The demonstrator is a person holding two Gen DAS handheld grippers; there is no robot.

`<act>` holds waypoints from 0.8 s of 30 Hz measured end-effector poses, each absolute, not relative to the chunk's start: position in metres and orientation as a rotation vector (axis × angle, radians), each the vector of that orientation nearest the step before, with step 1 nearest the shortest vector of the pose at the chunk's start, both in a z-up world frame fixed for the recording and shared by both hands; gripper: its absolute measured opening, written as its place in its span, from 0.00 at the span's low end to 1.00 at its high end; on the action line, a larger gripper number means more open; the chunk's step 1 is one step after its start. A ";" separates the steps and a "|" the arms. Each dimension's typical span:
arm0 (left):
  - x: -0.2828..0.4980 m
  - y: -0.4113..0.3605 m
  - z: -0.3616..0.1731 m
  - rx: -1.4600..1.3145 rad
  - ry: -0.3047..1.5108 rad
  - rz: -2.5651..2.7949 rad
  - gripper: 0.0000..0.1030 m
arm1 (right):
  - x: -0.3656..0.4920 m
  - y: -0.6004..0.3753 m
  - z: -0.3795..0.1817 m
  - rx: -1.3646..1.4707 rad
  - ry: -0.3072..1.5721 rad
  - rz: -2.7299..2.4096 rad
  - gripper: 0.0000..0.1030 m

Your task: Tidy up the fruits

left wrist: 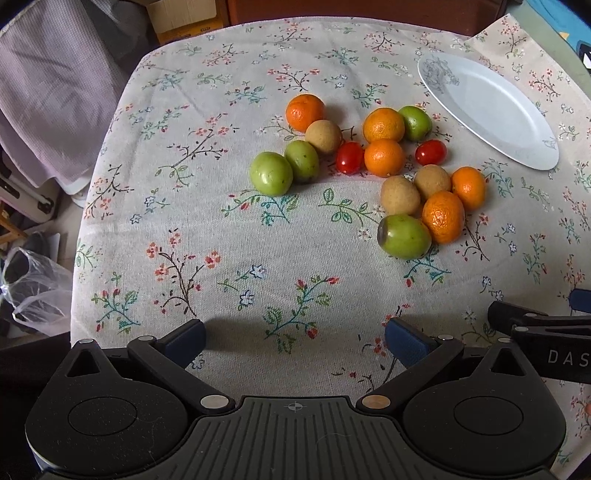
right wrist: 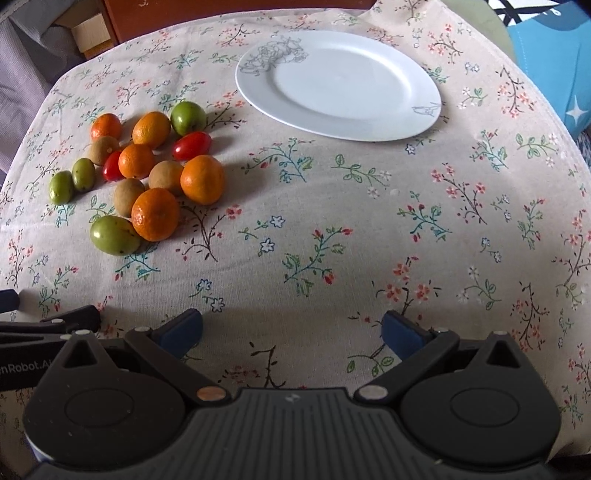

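Observation:
A loose pile of fruit lies on the flowered tablecloth: several oranges, several green fruits, brown round fruits and two red cherry tomatoes. A white plate stands empty beyond the pile to the right. My left gripper is open near the table's front edge, well short of the fruit. My right gripper is open too, with nothing between its fingers, right of the pile.
The tablecloth covers the whole table. Off the left edge are a purple cloth, a cardboard box and a plastic bag. A blue cushion lies past the right edge. The right gripper's body shows beside my left one.

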State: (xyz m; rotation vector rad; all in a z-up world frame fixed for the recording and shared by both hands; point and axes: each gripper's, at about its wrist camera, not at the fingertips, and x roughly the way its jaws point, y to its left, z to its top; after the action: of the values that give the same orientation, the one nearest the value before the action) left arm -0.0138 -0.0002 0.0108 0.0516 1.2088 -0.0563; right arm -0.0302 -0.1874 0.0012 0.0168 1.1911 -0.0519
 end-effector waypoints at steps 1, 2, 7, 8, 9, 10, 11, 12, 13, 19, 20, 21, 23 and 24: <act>-0.013 0.000 0.011 0.053 1.210 -0.058 1.00 | -0.030 -0.187 0.001 0.019 1.193 -0.052 1.00; -0.013 0.000 0.011 0.055 1.206 -0.061 1.00 | -0.030 -0.187 0.001 0.019 1.192 -0.051 1.00; -0.012 0.000 0.012 0.051 1.199 -0.057 1.00 | -0.028 -0.186 0.002 0.016 1.192 -0.046 0.99; -0.011 0.001 0.012 0.048 1.200 -0.056 1.00 | -0.028 -0.187 0.002 0.017 1.194 -0.046 0.99; -0.011 0.002 0.013 0.040 1.202 -0.052 1.00 | -0.027 -0.187 0.002 0.019 1.194 -0.049 0.99; -0.011 0.003 0.013 0.029 1.204 -0.049 1.00 | -0.027 -0.186 0.002 0.019 1.193 -0.052 0.99; -0.010 0.004 0.013 0.017 1.205 -0.049 1.00 | -0.027 -0.185 0.003 0.019 1.191 -0.055 0.99; -0.011 0.006 0.014 0.004 1.204 -0.053 1.00 | -0.026 -0.185 0.003 0.021 1.188 -0.059 0.99; -0.011 0.007 0.015 -0.002 1.202 -0.055 1.00 | -0.026 -0.185 0.003 0.023 1.184 -0.063 0.99; -0.009 0.013 0.028 0.004 1.121 -0.020 1.00 | -0.025 -0.184 0.007 0.018 1.144 -0.074 0.99; -0.008 0.015 0.030 0.008 1.104 -0.009 1.00 | -0.025 -0.184 0.009 0.019 1.132 -0.074 0.99; -0.007 0.016 0.033 0.011 1.088 -0.001 1.00 | -0.026 -0.184 0.012 0.019 1.118 -0.073 0.99; -0.004 0.018 0.035 0.011 1.073 0.005 1.00 | -0.025 -0.184 0.018 0.015 1.084 -0.073 0.99; -0.003 0.019 0.036 0.006 1.072 0.006 1.00 | -0.025 -0.184 0.020 0.009 1.069 -0.072 0.99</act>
State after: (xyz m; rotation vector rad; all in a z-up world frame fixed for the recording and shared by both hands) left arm -0.0026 0.0192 0.0363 0.0064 1.0718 0.0055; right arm -0.0250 -0.1842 0.0201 0.0085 1.0693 -0.0721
